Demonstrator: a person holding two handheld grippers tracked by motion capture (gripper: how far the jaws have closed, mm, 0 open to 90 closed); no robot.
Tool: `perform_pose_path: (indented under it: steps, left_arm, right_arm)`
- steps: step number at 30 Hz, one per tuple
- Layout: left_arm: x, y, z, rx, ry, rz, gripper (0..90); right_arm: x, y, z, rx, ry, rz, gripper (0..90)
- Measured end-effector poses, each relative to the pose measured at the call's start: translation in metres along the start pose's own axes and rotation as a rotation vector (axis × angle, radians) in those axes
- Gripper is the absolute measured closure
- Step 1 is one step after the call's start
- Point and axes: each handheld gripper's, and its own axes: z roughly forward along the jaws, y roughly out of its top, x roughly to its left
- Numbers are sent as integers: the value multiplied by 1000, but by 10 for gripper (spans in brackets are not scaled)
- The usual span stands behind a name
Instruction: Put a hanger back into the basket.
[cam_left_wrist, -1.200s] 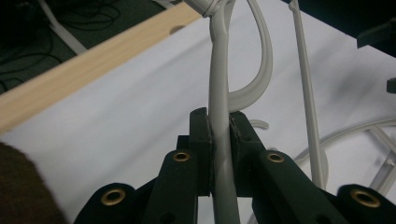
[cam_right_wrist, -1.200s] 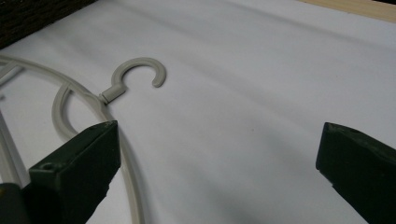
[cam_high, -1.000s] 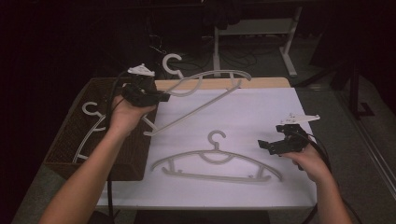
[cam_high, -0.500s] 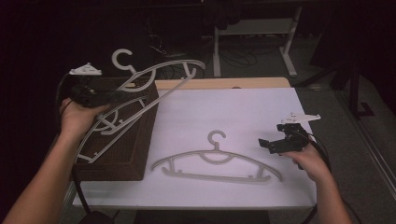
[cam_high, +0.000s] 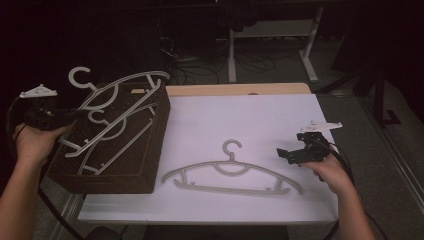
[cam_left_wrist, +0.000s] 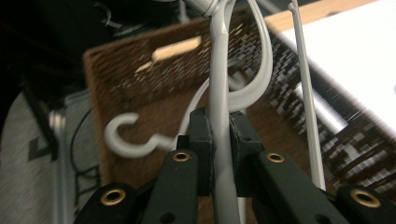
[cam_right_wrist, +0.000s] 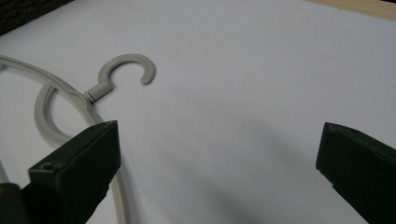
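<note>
Left gripper (cam_left_wrist: 219, 154) clenched on grey hanger (cam_high: 125, 95) over the basket (cam_high: 150, 165); light, stiff, slick plastic—pinch its arm. Right gripper (cam_right_wrist: 215, 154) released.

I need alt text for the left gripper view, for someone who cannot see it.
The left hand-held gripper, its black jaws shut on a grey hanger, holds it above a brown woven basket. Another hanger's hook lies in the basket, and the white table is at right.
</note>
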Motion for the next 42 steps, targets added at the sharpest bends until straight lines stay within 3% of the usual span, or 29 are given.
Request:
perform_pose_path:
  steps: [7,11,17,20,21,23,26,33,42]
  left_arm:
    - [14,-21,9,72,52,-4,822]
    - [13,-25,27,124,61,4,822]
    - [7,-29,53,185,40,12,822]
    - [9,-32,55,184,42,-11,816]
    - [11,-33,55,181,48,-24,791]
    - [13,-35,54,174,65,-35,652]
    - [15,-34,50,150,44,-58,575]
    - [7,-26,45,71,-54,-77,425]
    - [-23,-6,44,-14,-218,-49,289]
  right_arm:
    - [1,0,2,4,-1,1,0]
    - [1,1,3,8,0,-2,0]
    - [0,0,2,7,-1,-3,0]
    - [0,0,1,2,-2,-1,0]
    - [0,0,1,1,-2,1,0]
    - [0,0,0,1,-1,0,0]
    - [0,0,0,0,0,0,0]
    - [0,1,-2,-7,-1,2,0]
    - [-1,1,-3,-9,5,1,0]
